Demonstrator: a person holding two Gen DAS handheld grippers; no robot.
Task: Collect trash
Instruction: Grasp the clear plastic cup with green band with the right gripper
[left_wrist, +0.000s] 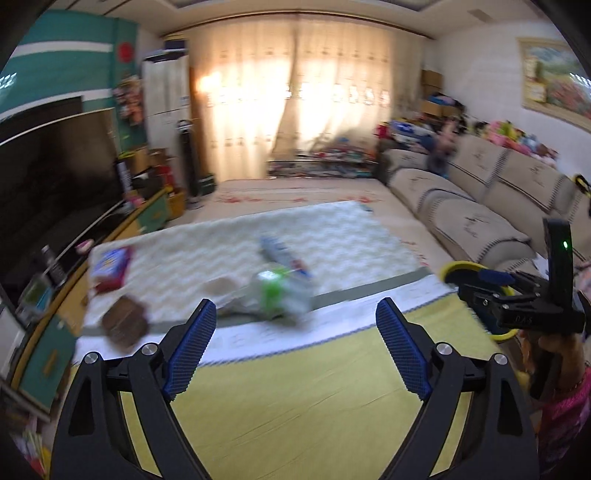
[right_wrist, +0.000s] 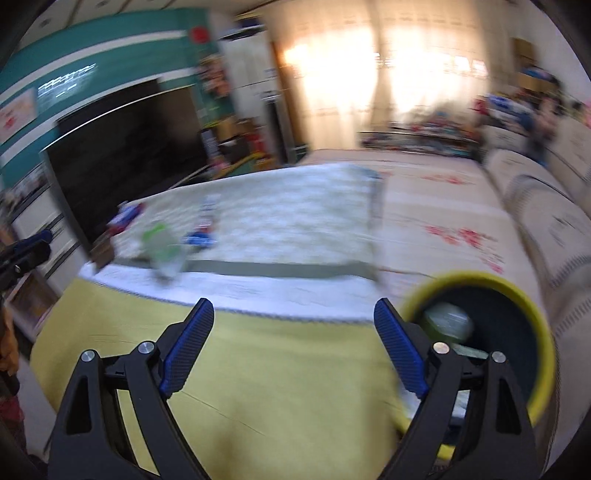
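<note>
Yellow-rimmed bin (right_wrist: 532, 295) beside right tool (right_wrist: 293, 321)

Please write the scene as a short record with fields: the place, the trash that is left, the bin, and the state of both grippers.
place: living room, table under a yellow cloth and a white mat
trash left: plastic bottle with green label, brown piece, red and blue packet, blue and white wrapper; all blurred
bin: yellow-rimmed bin beside the table's right end, some trash inside
left hand-held gripper: open, empty
right hand-held gripper: open, empty
</note>
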